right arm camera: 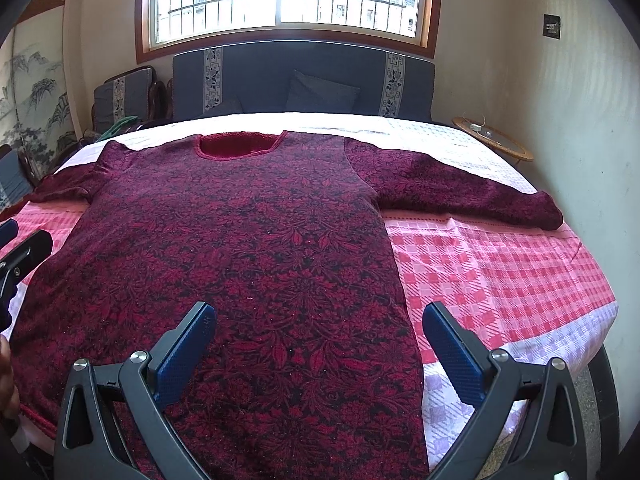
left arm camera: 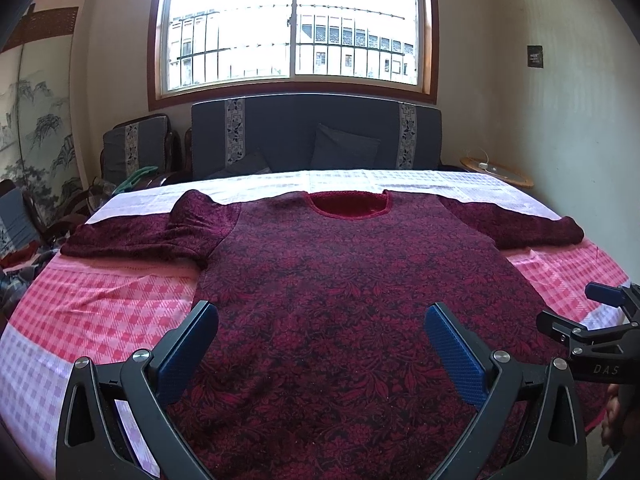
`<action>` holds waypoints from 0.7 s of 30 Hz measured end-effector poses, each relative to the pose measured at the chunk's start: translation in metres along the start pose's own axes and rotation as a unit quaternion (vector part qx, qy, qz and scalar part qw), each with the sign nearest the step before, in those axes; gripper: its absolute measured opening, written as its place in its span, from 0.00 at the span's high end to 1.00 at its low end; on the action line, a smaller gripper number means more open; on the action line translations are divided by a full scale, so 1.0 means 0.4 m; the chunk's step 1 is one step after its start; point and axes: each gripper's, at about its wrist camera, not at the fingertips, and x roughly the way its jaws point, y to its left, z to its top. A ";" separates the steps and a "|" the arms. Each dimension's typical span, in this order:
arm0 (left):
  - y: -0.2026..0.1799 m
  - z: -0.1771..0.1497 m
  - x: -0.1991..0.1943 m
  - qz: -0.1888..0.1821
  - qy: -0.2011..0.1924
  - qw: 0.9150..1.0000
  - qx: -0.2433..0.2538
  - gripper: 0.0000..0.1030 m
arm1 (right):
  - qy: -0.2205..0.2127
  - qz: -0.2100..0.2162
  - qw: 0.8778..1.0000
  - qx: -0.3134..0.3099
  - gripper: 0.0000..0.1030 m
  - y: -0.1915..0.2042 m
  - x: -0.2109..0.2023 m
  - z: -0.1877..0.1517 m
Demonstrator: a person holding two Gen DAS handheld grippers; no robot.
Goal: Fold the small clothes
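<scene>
A dark red floral long-sleeved top (left arm camera: 340, 280) lies flat and face up on the checked cloth, neckline at the far side, both sleeves spread out sideways. It also shows in the right wrist view (right arm camera: 240, 240). My left gripper (left arm camera: 320, 316) is open and empty, above the lower left part of the top. My right gripper (right arm camera: 318, 316) is open and empty, above the top's lower right side, its right finger over the cloth. The right gripper also shows at the right edge of the left wrist view (left arm camera: 592, 320).
The pink and white checked cloth (right arm camera: 500, 272) covers the table. A dark sofa (left arm camera: 316, 136) with cushions stands behind it under the window. A chair (left arm camera: 136, 148) stands at the far left and a round side table (right arm camera: 496, 140) at the far right.
</scene>
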 end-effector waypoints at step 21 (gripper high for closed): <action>0.041 0.044 0.074 -0.022 0.018 0.999 -0.022 0.05 | -0.002 -0.004 1.000 0.004 0.00 -0.012 0.034 0.059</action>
